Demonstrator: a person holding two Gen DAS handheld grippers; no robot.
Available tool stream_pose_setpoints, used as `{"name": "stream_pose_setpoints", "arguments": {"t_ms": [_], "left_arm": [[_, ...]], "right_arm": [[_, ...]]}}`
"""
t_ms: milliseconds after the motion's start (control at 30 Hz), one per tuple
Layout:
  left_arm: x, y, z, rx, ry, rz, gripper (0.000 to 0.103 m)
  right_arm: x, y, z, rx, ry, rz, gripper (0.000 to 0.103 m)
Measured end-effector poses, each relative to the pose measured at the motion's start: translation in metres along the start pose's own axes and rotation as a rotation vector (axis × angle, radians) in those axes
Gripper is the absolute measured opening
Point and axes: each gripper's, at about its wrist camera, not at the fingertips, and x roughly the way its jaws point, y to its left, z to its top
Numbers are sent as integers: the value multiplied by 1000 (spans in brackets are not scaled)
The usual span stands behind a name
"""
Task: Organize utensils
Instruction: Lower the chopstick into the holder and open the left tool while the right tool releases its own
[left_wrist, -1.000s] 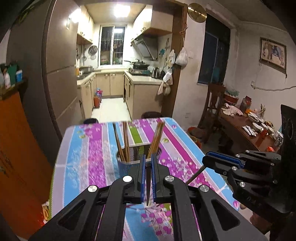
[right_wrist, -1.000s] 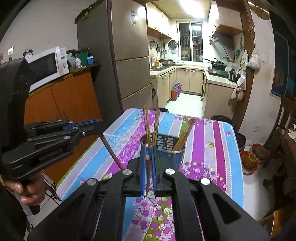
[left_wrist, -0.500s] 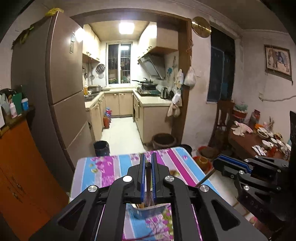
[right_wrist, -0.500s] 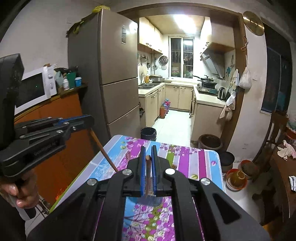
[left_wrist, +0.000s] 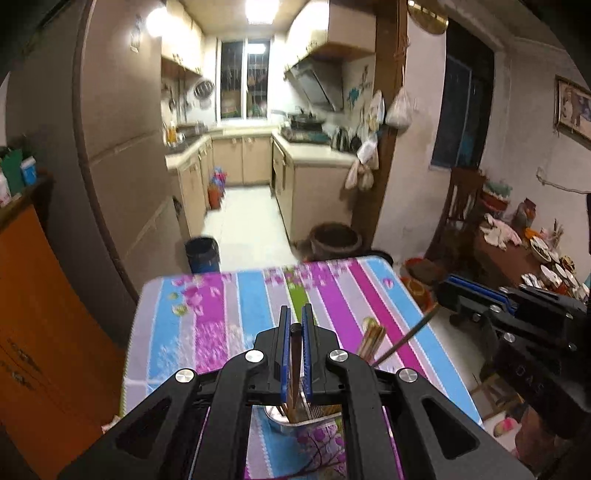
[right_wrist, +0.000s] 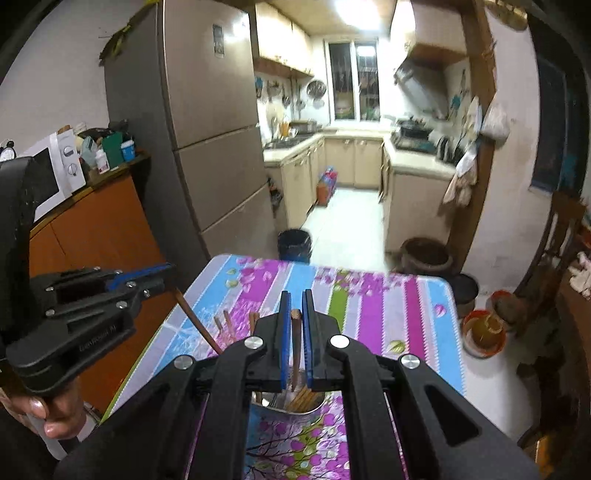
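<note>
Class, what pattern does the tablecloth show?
The tablecloth has pink, blue, grey and green stripes with flowers, clearest in the left wrist view.

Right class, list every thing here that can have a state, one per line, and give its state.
left gripper: shut on a chopstick
right gripper: shut on another chopstick
utensil holder: upright on the table, holding chopsticks
bin: standing on the floor, uncovered

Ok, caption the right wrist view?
Right tool shut on a chopstick above the utensil holder.
</note>
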Motion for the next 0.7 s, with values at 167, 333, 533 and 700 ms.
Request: {"name": "stream_pose_setpoints", "arguments": {"t_ms": [167, 333, 533, 700], "left_arm": [[28, 8, -9, -19, 97, -27, 7], [55, 10, -18, -18, 162, -40, 7], [78, 9, -26, -18, 201, -49, 7], [94, 16, -30, -33, 213, -34, 7]], "right_arm": [[21, 1, -8, 26, 83, 31, 5], [44, 2, -12, 46, 156, 35, 5], [80, 10, -19, 46, 234, 34, 5], [97, 4, -21, 60, 249, 17, 5]]}}
